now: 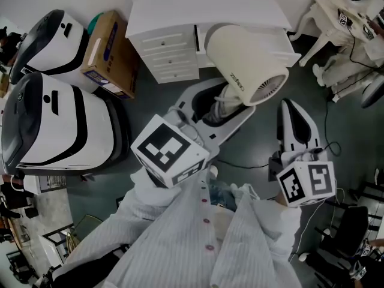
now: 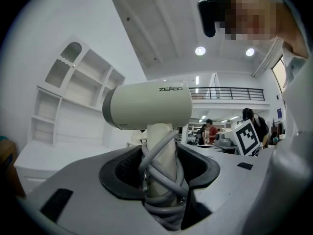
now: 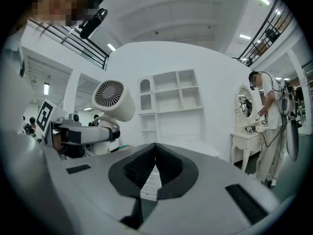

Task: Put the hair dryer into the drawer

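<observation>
The left tool (image 1: 219, 110) is clamped on the handle of the cream, barrel-shaped plastic hair dryer (image 1: 246, 62). In the left gripper view its dark pads sit on both sides of the handle, and the grey cord (image 2: 161, 173) is looped round the handle between them.

The hair dryer (image 2: 146, 104) is held in the air just in front of the white table with drawers (image 1: 174, 8), near the table's right front corner. Its round grille end faces away from the table. In the head view the barrel overlaps the table's front edge, and I cannot tell whether a drawer (image 1: 171, 56) is pulled out behind it.

The right tool (image 1: 288, 107) is closed and empty — its pads meet at the tip (image 3: 155, 148) with nothing between them. It hangs to the right of the table, apart from the hair dryer (image 3: 113, 99).

A brown cardboard box (image 1: 111, 53) leans just left of the table. Two rounded white-and-black housings (image 1: 54, 125) lie further left.
</observation>
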### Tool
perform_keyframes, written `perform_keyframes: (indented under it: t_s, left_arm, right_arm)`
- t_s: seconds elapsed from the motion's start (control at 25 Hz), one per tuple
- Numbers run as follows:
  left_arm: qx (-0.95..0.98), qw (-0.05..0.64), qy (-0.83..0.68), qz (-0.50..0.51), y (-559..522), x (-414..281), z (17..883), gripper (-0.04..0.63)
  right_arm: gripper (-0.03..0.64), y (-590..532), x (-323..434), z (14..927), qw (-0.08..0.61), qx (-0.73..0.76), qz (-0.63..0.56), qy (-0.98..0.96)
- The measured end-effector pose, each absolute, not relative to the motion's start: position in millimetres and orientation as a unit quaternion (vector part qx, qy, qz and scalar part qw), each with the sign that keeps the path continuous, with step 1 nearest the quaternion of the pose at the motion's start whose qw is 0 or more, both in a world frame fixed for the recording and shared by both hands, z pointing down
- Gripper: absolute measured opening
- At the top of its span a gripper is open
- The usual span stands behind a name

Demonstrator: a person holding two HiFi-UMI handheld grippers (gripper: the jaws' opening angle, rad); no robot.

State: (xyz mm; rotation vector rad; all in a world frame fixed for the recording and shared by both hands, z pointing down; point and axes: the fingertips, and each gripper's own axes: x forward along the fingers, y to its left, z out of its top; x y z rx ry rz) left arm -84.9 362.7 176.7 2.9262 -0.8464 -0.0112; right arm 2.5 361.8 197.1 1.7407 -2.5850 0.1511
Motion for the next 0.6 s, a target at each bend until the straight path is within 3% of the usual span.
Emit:
perform_keyframes:
  t_s: [0.6]
  left_arm:
    - [0.962, 0.059, -0.265, -0.011, 222.6, -80.6, 173.7, 0.222]
  right_arm:
    - [0.011, 224.5, -0.9, 201.2, 0.041, 0.558, 0.055, -0.827]
